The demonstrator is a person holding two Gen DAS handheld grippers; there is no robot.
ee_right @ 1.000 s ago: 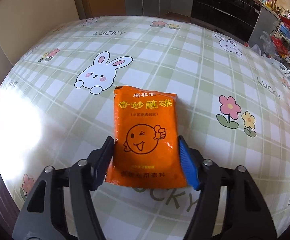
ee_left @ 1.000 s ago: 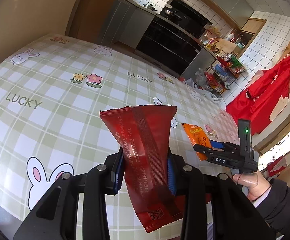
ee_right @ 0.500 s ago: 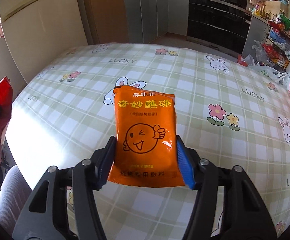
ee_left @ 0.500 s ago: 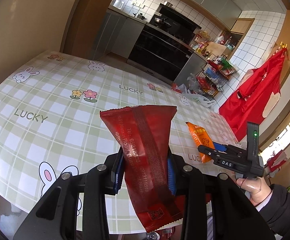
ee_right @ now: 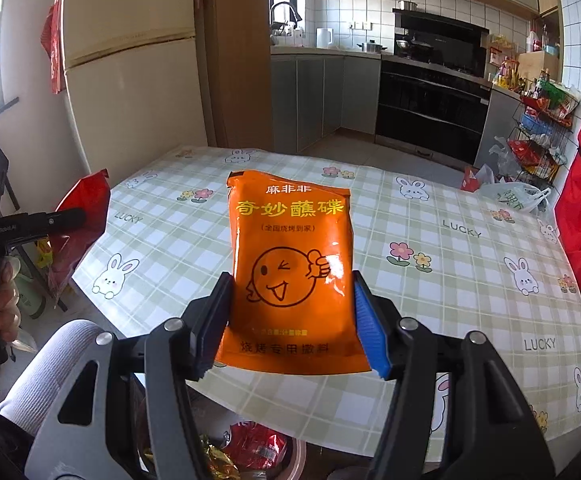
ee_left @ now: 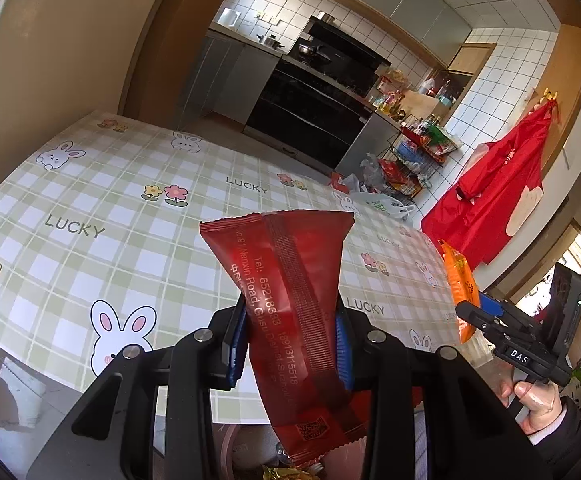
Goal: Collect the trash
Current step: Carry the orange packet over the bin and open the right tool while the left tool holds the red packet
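Both packets are off the table (ee_right: 470,248) now. A sec ago the orange seasoning packet (ee_right: 290,268) lay flat on the checked cloth w/ our right gripper (ee_right: 290,320) straddling it; now it's up in the air, pinched at its sides between the blue pads, and the table has dropped back and below in the right wrist view. Jaws there are about mid-width, holding the packet across its width.

Left gripper (ee_left: 290,344) has the red wrapper (ee_left: 286,312) same as before: jaws narrow, clamped on its middle, wrapper standing up w/ the top flaring out. It has lifted too, since more of the kitchen shows behind the table edge than a sec ago.

What it means for us: pickup looks done for both items, and the table shows no other trash in either view. Under the grippers we see a bin (ee_right: 296,454) w/ red and gold wrappers already in it. Our guess is the next step is drop-off: bring each packet over that opening, then release. The orange one is glossy, so it may slip if tilted.
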